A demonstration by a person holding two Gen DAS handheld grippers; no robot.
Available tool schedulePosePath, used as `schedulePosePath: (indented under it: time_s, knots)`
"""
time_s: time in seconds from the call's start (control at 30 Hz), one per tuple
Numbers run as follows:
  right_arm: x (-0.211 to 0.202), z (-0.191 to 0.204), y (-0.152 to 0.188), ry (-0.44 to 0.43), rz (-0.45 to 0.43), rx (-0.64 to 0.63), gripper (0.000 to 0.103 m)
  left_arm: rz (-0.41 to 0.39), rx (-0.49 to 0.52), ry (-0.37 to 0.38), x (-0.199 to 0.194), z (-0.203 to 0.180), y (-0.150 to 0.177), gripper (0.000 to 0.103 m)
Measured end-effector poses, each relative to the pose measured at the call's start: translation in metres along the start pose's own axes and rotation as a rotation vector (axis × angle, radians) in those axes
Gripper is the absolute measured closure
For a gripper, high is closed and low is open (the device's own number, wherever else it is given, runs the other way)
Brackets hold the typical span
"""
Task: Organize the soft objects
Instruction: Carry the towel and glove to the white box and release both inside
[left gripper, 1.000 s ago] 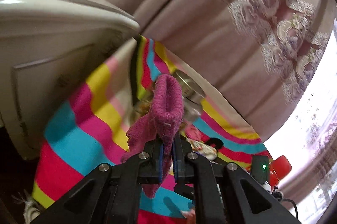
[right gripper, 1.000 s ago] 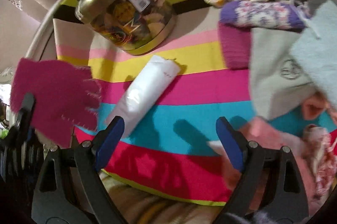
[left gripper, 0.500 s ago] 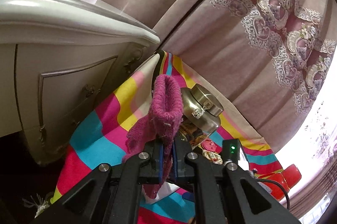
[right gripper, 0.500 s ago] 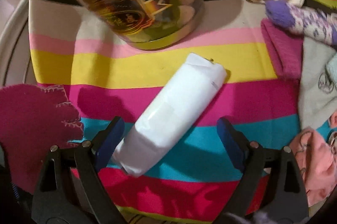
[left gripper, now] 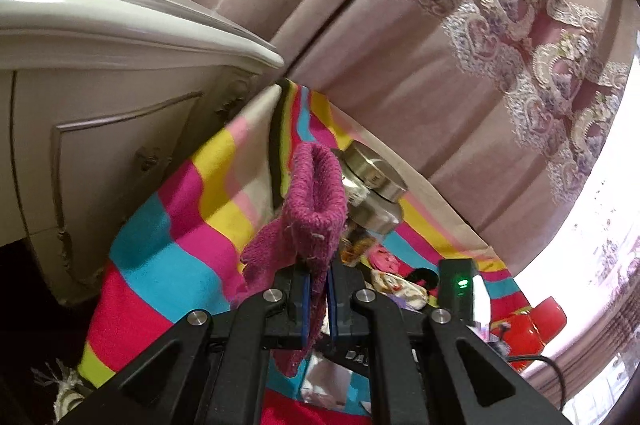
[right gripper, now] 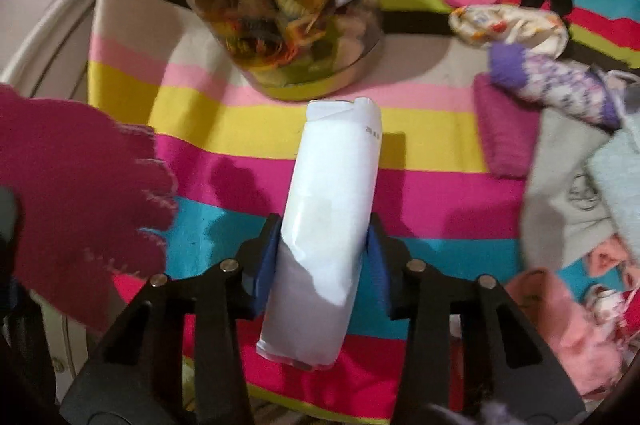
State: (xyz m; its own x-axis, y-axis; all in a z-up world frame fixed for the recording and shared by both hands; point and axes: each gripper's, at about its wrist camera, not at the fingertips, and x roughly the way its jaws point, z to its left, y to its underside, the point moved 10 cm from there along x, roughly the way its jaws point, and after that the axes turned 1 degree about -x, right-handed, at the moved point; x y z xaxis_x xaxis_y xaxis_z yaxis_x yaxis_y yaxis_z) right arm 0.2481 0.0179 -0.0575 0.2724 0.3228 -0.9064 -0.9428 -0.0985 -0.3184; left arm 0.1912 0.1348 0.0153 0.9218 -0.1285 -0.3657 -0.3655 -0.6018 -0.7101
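Note:
My left gripper (left gripper: 317, 289) is shut on a magenta knitted glove (left gripper: 310, 213) and holds it up above the striped blanket (left gripper: 176, 249). The glove also shows at the left of the right wrist view (right gripper: 76, 193). My right gripper (right gripper: 324, 245) is shut on a white soft pack (right gripper: 332, 209) that lies lengthwise between its blue pads (right gripper: 268, 257) on the blanket (right gripper: 432, 201). A pile of soft clothes, with a purple patterned sock (right gripper: 556, 81), a magenta cloth (right gripper: 504, 133) and pink pieces (right gripper: 568, 325), lies at the right.
A glass jar with a metal lid (right gripper: 288, 13) stands just beyond the white pack; it also shows in the left wrist view (left gripper: 372, 193). A white cabinet (left gripper: 100, 105) stands left of the bed. A patterned curtain (left gripper: 440, 25) hangs behind. A red object (left gripper: 540, 321) sits at the right.
My right gripper moved forward over the white pack and closed on it. My left gripper kept holding the glove and shifted only slightly.

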Motion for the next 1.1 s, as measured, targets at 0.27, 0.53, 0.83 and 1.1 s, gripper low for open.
schedulePosePath:
  time_s: [0.27, 0.53, 0.83, 1.1]
  knots:
    - [-0.067, -0.046, 0.006, -0.019, -0.103, -0.013, 0.057, 0.052, 0.041, 0.118, -0.005, -0.041, 0.015, 0.096]
    - [-0.127, -0.108, 0.024, -0.026, -0.179, 0.048, 0.057, 0.143, 0.132, 0.214, -0.014, -0.105, 0.051, 0.096]
    - [-0.192, -0.209, 0.067, 0.024, -0.239, 0.157, 0.057, 0.210, 0.222, 0.313, -0.034, -0.178, 0.083, 0.096]
    - [-0.229, -0.329, 0.137, 0.152, -0.226, 0.310, 0.057, 0.303, 0.284, 0.395, -0.040, -0.239, 0.132, 0.096]
